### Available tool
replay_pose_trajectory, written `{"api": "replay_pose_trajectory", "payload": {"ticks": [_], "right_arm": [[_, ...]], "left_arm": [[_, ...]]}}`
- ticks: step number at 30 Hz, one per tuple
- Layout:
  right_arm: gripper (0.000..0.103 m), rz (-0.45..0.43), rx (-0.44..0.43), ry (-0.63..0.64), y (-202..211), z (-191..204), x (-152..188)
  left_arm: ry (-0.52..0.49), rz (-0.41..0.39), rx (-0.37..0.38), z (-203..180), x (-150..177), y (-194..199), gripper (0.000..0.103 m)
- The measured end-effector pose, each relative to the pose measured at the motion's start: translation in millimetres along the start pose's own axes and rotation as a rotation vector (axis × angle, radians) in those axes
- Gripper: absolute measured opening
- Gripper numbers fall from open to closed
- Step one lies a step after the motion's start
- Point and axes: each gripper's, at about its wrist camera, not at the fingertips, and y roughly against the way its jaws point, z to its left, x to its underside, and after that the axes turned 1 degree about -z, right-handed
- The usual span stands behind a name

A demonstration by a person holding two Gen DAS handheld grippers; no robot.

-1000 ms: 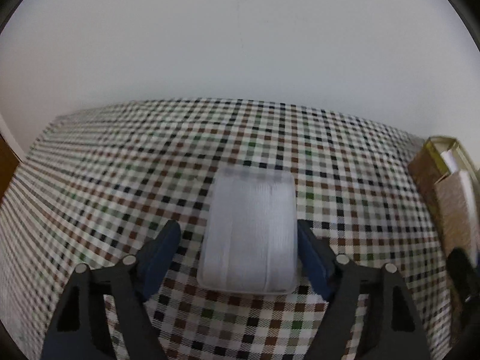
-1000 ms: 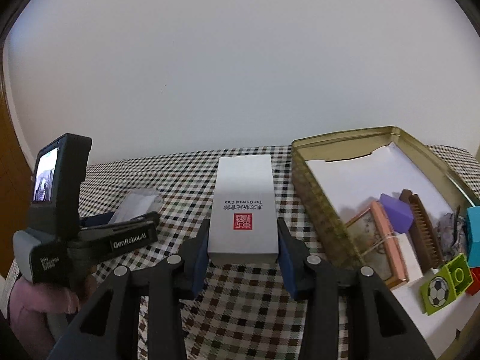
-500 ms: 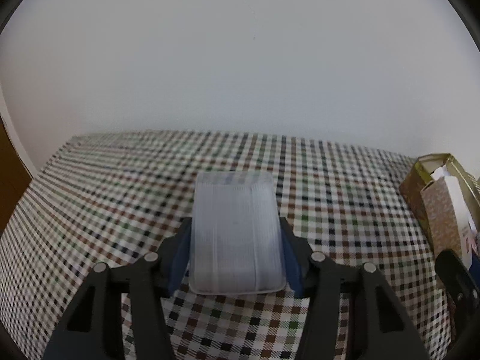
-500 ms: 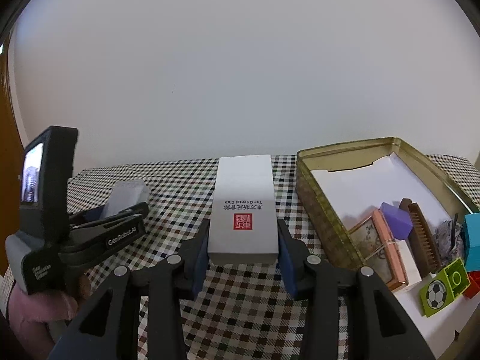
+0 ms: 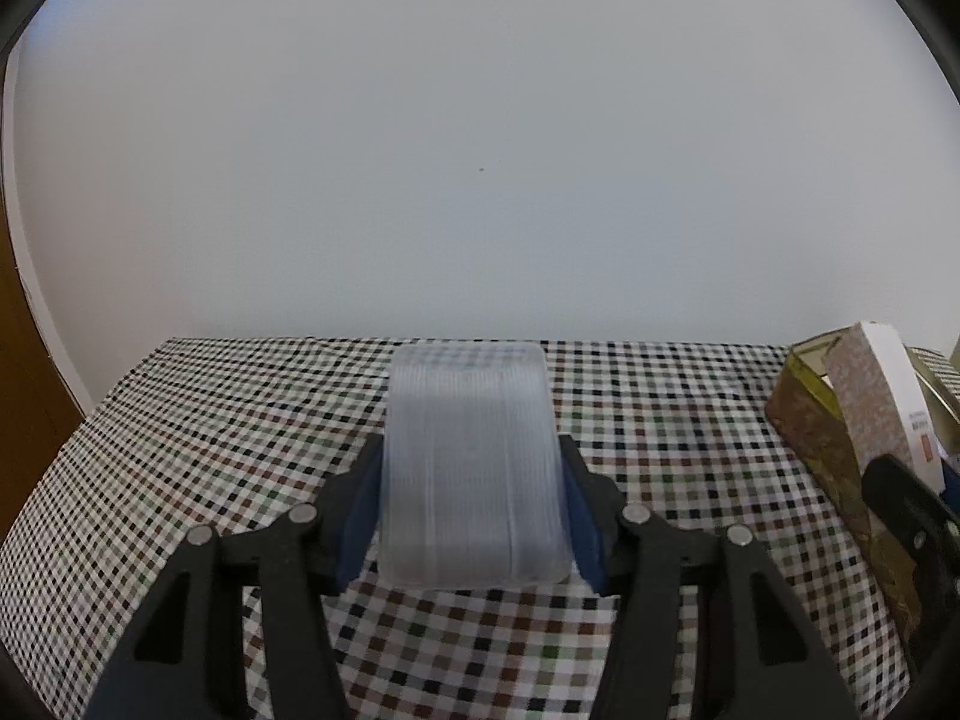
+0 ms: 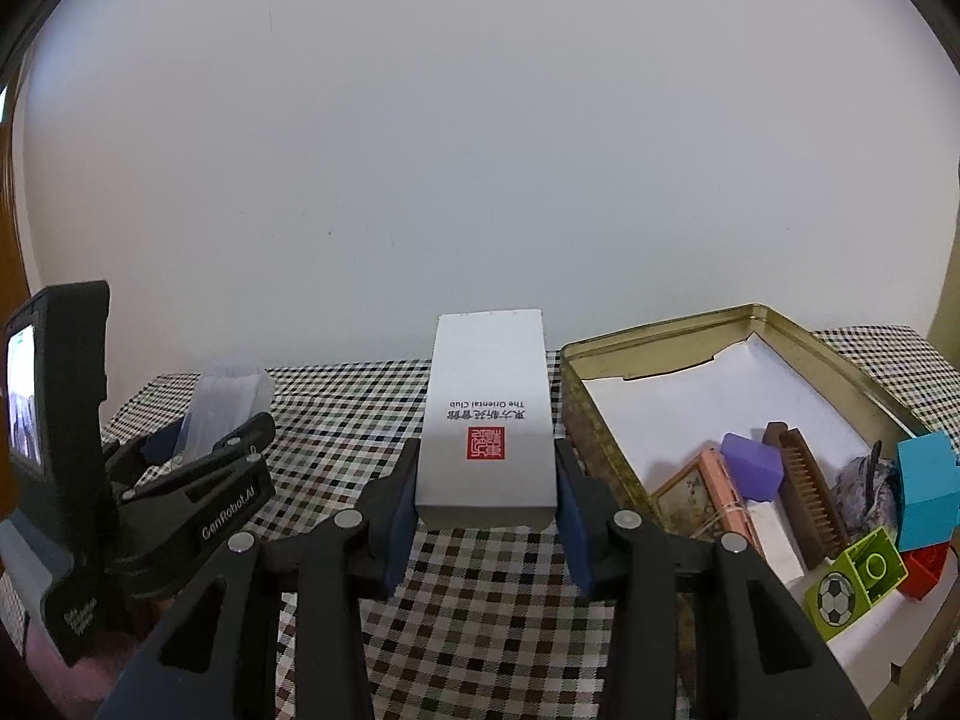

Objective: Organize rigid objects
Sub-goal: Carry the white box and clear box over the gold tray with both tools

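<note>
Gripping a ribbed translucent plastic box.

The tin is cut off at the right edge of the right wrist view, and beside it the red block is partly hidden behind the green block.

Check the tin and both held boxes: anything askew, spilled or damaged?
Nothing stands out. The left tongs grip the clear ribbed box squarely, and the right tongs grip the white box squarely. The tin's contents lie loosely jumbled, nothing spilled on the checked cloth.
</note>
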Motion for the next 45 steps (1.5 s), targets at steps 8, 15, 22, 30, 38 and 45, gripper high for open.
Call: {"api": "replay_pose_trajectory", "payload": {"ticks": [8, 15, 22, 30, 38, 45], "right_arm": [[0.044, -0.021, -0.005, 0.024, 14, -8, 3], [0.044, -0.042, -0.009, 0.021, 26, -21, 5], [0.044, -0.043, -0.011, 0.017, 28, -35, 3], [0.044, -0.047, -0.023, 0.025, 19, -49, 1], [0.044, -0.060, -0.027, 0.032, 26, -48, 0], [0.044, -0.076, -0.017, 0.028, 29, -53, -3]], "left_arm": [[0.002, -0.034, -0.022, -15, 11, 29, 0.054], [0.020, -0.041, -0.007, -28, 16, 43, 0.054], [0.014, -0.046, 0.000, -43, 19, 49, 0.054], [0.005, -0.052, 0.005, -52, 21, 53, 0.054], [0.017, -0.056, 0.004, -51, 20, 55, 0.054], [0.025, -0.073, 0.011, -59, 17, 62, 0.054]]}}
